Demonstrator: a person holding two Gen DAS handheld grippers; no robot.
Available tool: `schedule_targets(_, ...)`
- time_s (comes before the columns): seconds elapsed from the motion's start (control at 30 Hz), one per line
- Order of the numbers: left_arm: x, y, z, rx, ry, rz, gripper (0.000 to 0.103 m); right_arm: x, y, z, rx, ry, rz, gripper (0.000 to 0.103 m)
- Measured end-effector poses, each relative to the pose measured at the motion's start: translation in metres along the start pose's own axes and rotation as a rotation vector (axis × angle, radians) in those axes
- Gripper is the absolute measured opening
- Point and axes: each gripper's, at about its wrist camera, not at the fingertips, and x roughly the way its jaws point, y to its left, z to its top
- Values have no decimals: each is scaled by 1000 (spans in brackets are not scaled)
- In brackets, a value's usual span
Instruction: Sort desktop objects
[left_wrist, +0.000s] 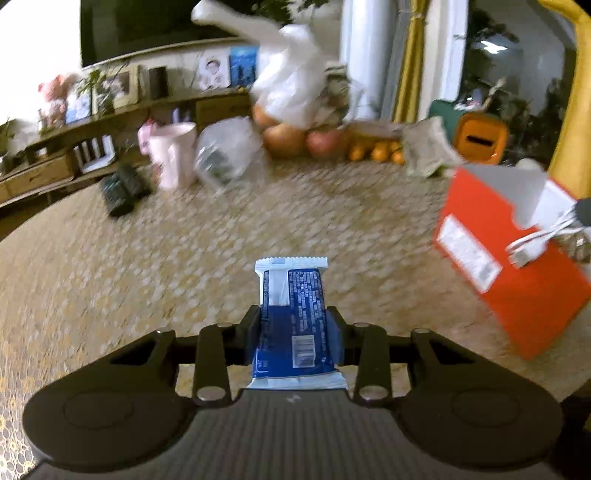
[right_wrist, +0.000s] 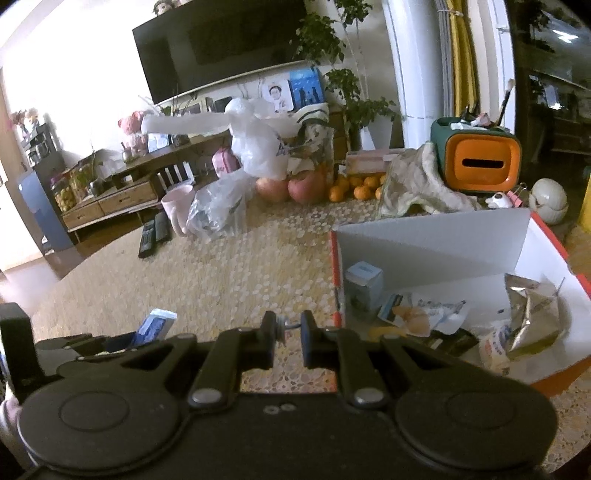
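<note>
My left claw (left_wrist: 294, 325) is clamped on a blue-and-white snack packet (left_wrist: 293, 295), one pad on each long side, and the packet sticks out ahead above the patterned tablecloth (left_wrist: 184, 258), clear of it. My right claw (right_wrist: 289, 341) is squeezed nearly together with only a thin bit of wire (right_wrist: 293, 326) between its tips. It sits just left of the red box (right_wrist: 436, 236), where other packets lie.

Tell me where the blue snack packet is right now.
The blue snack packet is clamped in the left gripper, lifted above the patterned tabletop, left of the orange box.
</note>
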Motion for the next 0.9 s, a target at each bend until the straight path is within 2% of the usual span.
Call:
schedule_targets(0.3, -36, -64, 42, 92, -71, -104, 36, -29, -33, 3, 55, -64, -22, 12)
schedule_targets(0.53, -41, -124, 69, 194, -92, -180, 36, -44, -72, 4, 118, -109, -62, 12)
schedule_targets(0.73, -22, -180, 78, 286, -57, -246, 36, -44, -108, -1, 166, -124, -116, 11)
schedule_targets(0.9, 6, -214, 80, 310, 6, -294, 36, -32, -132, -3, 187, -119, -189, 11)
